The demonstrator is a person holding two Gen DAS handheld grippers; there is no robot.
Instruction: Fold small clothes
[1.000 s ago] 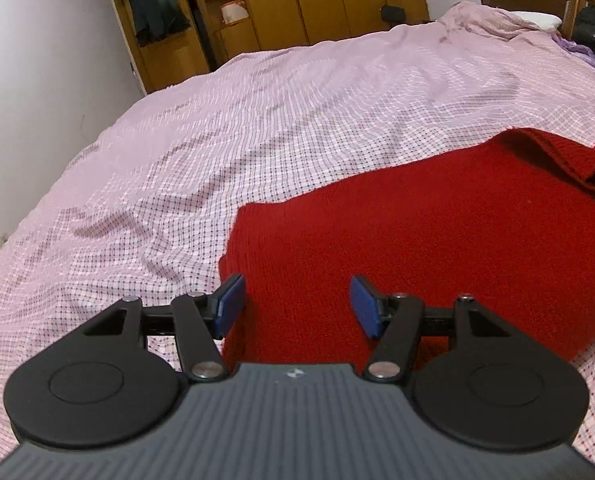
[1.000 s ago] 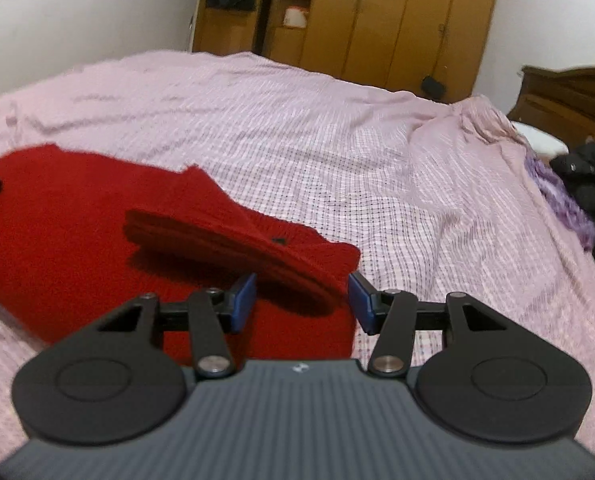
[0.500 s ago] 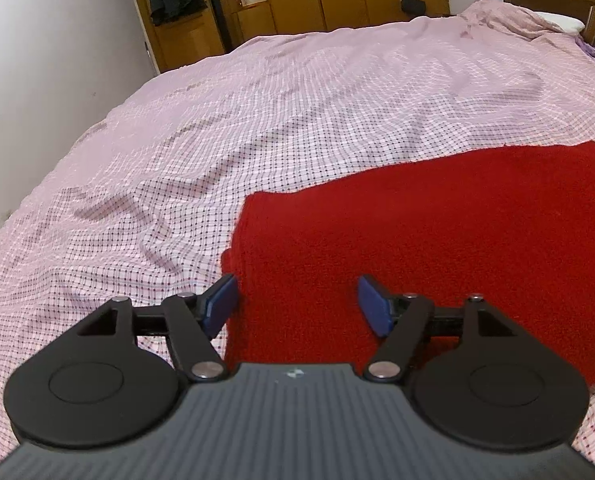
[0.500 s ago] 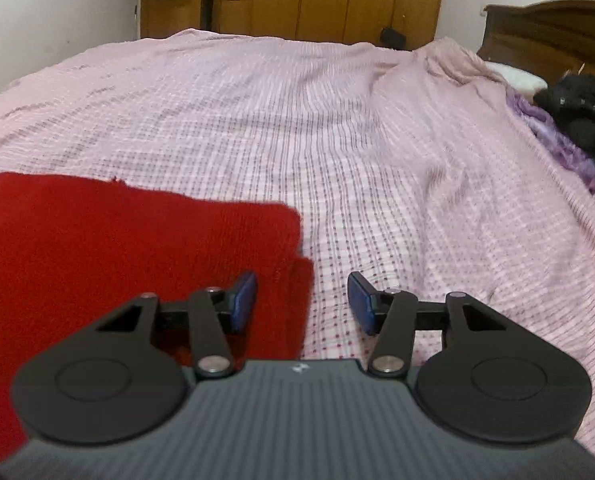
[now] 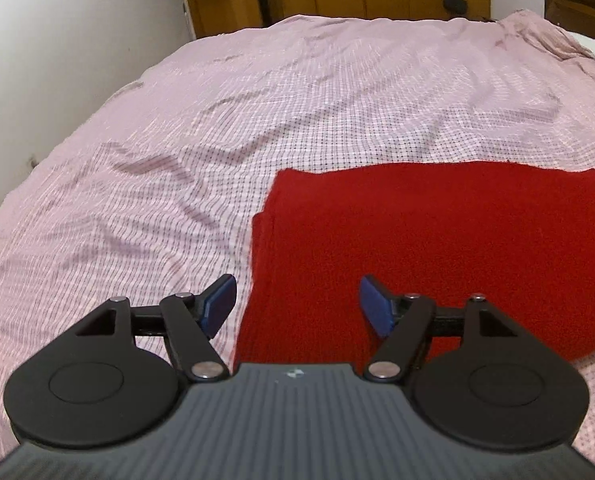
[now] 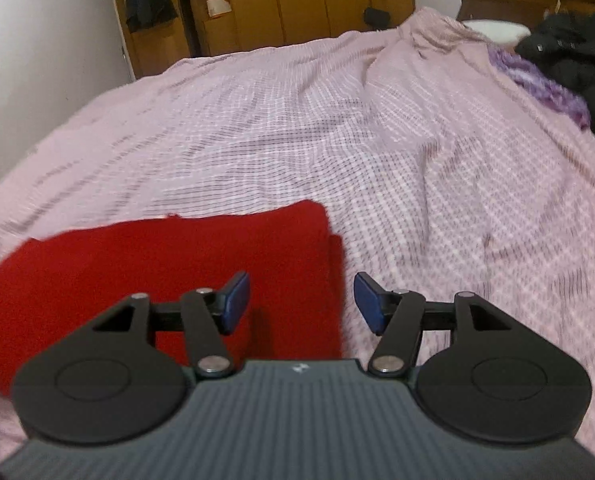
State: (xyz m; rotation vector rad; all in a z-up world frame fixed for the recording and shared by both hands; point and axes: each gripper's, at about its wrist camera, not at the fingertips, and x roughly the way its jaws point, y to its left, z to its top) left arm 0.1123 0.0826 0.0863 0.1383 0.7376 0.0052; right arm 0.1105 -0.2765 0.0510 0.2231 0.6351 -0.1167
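Cloth (image 5: 437, 240), red and knitted, lies flat on the checked sheet (image 5: 257, 120), filling the lower right of your left view and the lower left of your right view (image 6: 177, 264). It looks folded once, since a second layer peeks out along the left edge in the left view and along the right edge in the right view. Your left gripper (image 5: 293, 304) has its jaws wide apart and holds nothing, straddling the cloth's near left edge with one finger over the sheet. Your right gripper (image 6: 301, 300) is likewise spread and empty, straddling the near right edge. Whether either touches the fabric you cannot tell from these views. You seem to be between folds, with one fold laid and the next grasp not yet taken. For the next move, lower each gripper onto its near corner, catch both layers together, then carry them evenly toward the far edge so the layers do not slide apart.
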